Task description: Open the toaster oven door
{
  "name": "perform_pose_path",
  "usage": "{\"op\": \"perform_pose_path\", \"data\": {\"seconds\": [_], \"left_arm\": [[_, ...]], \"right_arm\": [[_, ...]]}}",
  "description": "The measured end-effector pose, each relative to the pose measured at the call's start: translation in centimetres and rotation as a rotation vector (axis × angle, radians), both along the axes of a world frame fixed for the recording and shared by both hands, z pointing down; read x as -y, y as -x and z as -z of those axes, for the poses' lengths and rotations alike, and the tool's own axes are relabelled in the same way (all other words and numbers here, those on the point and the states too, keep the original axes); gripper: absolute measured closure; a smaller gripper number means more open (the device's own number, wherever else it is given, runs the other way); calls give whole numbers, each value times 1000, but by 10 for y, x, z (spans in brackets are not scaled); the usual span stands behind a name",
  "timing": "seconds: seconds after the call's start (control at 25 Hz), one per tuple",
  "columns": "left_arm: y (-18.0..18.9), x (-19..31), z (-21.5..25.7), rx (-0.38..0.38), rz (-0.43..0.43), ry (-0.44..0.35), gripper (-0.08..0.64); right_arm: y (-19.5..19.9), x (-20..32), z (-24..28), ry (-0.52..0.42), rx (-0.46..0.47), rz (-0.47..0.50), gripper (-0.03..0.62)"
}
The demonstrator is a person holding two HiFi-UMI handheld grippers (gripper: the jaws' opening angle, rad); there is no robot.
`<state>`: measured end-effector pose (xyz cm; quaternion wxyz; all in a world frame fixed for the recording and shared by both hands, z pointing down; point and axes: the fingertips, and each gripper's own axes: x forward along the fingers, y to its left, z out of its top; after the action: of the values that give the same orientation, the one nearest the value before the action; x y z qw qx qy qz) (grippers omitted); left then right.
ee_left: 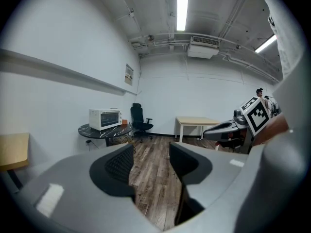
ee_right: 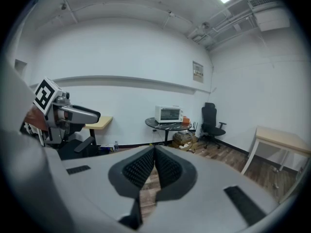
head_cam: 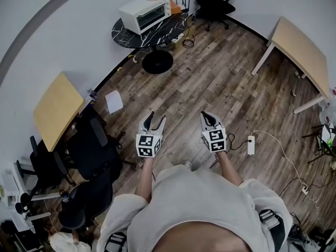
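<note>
Toaster oven point(head_cam: 144, 12) stands closed on the surface point(head_cam: 173, 29) at eleven o'clock; left gripper point(head_cam: 157, 118) spread empty, right gripper point(head_cam: 206, 115) pinched together

White oven point(head_cam: 144, 13). Black bench point(head_cam: 157, 35), white-veined marble pattern. Brown wood-grain plank floor point(head_cam: 220, 83). Black chair point(head_cam: 212, 1). White walls point(head_cam: 79, 35), grey band.

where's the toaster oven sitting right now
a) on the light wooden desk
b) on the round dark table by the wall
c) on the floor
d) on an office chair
b: the head view shows the toaster oven standing on the round dark table next to the white wall, across the room from the person.
</note>
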<state>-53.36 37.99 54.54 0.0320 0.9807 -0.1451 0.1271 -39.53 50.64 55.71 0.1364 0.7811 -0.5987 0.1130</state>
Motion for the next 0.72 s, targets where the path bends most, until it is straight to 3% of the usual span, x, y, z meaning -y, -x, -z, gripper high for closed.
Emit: {"op": "perform_pose_path", "data": {"seconds": [0.72], "left_arm": [[-55, 34, -19, 9, -10, 14, 341]], "right_arm": [[-50, 32, -17, 16, 0, -8, 578]]}}
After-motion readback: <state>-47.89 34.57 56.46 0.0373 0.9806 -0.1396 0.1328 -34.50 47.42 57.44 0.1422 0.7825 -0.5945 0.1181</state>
